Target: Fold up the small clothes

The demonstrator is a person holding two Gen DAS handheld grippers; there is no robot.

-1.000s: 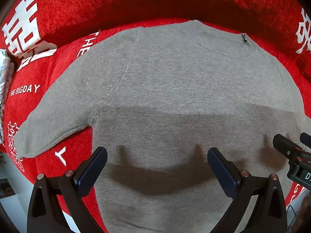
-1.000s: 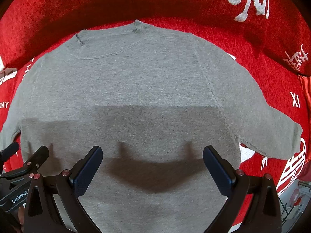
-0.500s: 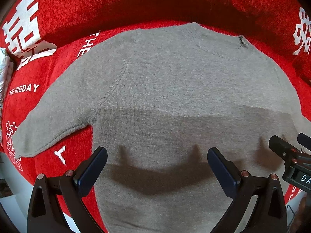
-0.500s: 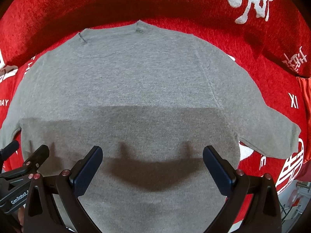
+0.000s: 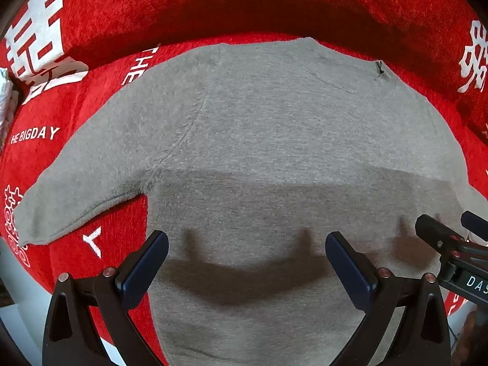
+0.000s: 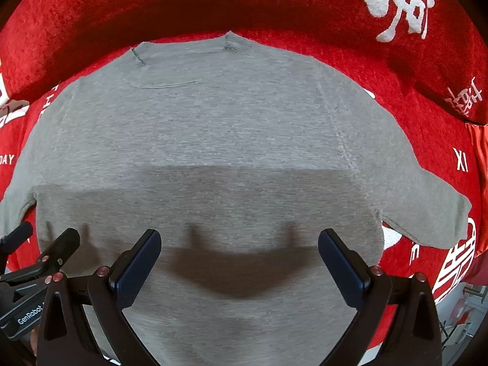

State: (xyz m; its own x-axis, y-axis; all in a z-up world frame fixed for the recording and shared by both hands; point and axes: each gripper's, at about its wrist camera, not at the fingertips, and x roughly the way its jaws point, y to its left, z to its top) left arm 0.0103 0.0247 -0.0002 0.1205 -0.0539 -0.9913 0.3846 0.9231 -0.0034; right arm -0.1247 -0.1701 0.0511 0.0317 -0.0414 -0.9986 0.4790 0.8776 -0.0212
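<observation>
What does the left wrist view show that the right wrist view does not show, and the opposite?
Only the left wrist view shows the whole left sleeve of the grey sweater, ending at its cuff, and the white words "THE BIGDAY" on the red cover. Only the right wrist view shows the whole right sleeve and the white "XI". Both show the grey sweater lying flat, neckline away from the cameras, on the red cover, with both grippers open above its lower part: left gripper, right gripper.

Both views have crept slightly toward the grey sweater (image 5: 274, 140), its neckline (image 6: 183, 52) sitting lower in frame.
</observation>
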